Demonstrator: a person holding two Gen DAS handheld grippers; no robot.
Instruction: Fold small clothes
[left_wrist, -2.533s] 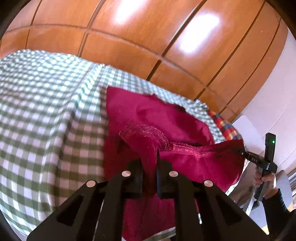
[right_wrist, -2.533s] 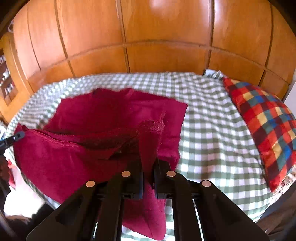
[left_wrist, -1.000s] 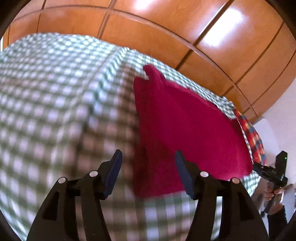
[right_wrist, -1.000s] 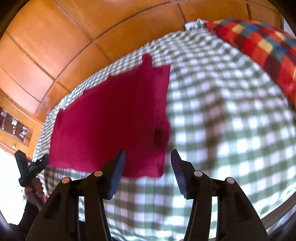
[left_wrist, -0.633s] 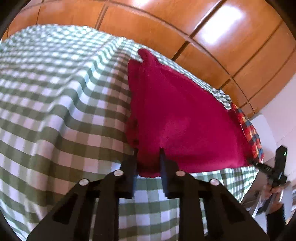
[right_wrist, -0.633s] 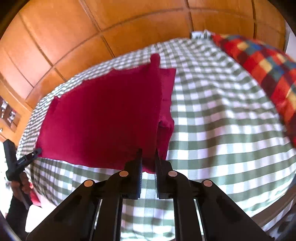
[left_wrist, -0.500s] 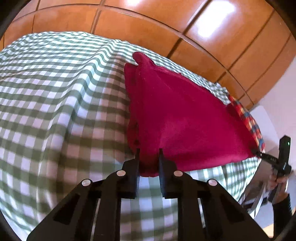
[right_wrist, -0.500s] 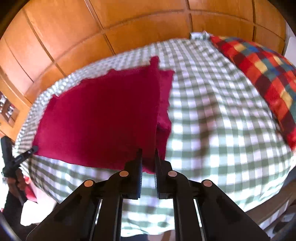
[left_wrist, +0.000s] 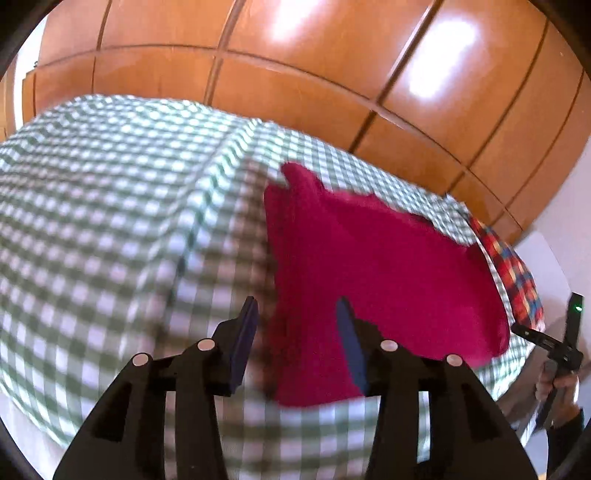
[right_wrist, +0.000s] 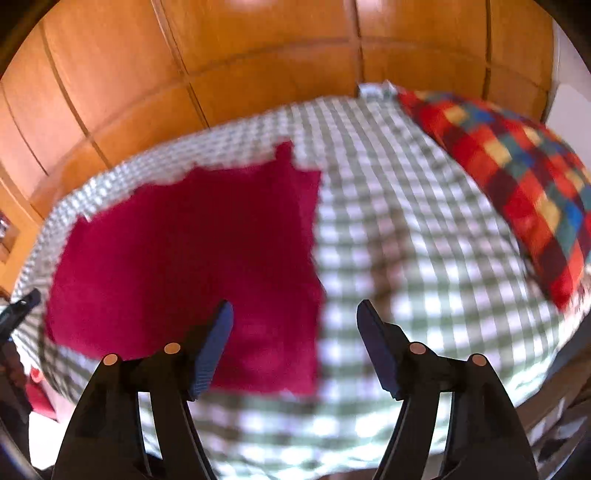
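Observation:
A dark red garment lies folded flat on the green checked bedspread. It also shows in the right wrist view. My left gripper is open and empty, above the garment's near left corner. My right gripper is open and empty, above the garment's near right corner. The right gripper shows at the right edge of the left wrist view, and the left gripper at the left edge of the right wrist view.
A red, blue and yellow checked pillow lies on the right end of the bed. A wooden panelled wardrobe stands behind the bed. The bed's near edge runs below both grippers.
Both grippers were shut on the garment's near corners half a second ago. Both have let go and opened, and the garment has dropped flat on the bed.

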